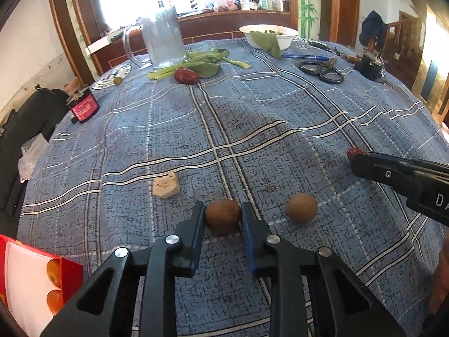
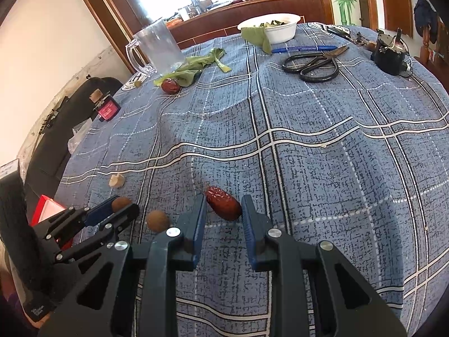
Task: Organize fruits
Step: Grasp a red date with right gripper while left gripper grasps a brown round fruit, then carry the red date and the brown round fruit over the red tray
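Note:
My left gripper (image 1: 223, 210) is shut on a round brown fruit (image 1: 223, 219) low on the blue checked cloth; the right wrist view shows the same gripper (image 2: 125, 206) at the lower left. A second brown fruit (image 1: 301, 208) lies loose just to its right, also seen as the brown fruit (image 2: 158, 221). My right gripper (image 2: 223, 205) is shut on a wrinkled red date (image 2: 223, 202), which lies slanted between the fingers. In the left wrist view, the right gripper (image 1: 354, 159) comes in from the right edge with the date (image 1: 351, 151) at its tip. Another red date (image 1: 186, 75) rests by green leaves (image 1: 202, 61).
A red box (image 1: 42, 286) holding orange fruits sits at the near left edge. A beige chunk (image 1: 165, 186) lies left of the fruits. Far back stand a clear mug (image 1: 162, 36), a white bowl (image 1: 268, 35), scissors (image 1: 322, 71), a blue pen (image 1: 304, 56), a small bottle (image 1: 82, 106) and a black device (image 1: 369, 66).

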The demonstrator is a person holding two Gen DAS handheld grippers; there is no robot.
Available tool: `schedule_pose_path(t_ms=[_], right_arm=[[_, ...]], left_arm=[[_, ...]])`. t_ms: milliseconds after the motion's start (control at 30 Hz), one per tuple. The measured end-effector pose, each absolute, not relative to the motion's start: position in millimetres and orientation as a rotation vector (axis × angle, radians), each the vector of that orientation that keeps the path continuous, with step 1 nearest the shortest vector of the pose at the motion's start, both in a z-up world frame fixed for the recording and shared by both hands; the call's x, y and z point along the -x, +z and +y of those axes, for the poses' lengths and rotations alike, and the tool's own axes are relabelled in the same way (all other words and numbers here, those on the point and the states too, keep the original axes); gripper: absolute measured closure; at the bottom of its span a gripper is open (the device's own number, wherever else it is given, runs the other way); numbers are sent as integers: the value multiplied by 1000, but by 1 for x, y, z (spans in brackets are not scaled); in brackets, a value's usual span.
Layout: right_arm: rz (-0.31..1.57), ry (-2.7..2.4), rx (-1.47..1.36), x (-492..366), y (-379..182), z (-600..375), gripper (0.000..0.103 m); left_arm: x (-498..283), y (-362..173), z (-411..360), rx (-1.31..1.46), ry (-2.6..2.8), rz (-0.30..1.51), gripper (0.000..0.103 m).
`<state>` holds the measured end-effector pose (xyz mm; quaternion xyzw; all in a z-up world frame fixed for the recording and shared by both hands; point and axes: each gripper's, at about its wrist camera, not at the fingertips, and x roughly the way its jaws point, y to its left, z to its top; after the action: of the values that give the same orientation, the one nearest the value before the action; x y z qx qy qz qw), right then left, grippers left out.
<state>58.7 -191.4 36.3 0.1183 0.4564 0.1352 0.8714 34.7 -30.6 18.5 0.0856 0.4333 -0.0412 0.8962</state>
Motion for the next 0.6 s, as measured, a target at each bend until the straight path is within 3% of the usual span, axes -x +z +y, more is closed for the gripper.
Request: schedule_pose_path(t_ms=[600], right_arm=[[871, 283, -245, -50, 49, -191, 76]], left_arm=[[47, 102, -11, -210, 75, 611, 79]])
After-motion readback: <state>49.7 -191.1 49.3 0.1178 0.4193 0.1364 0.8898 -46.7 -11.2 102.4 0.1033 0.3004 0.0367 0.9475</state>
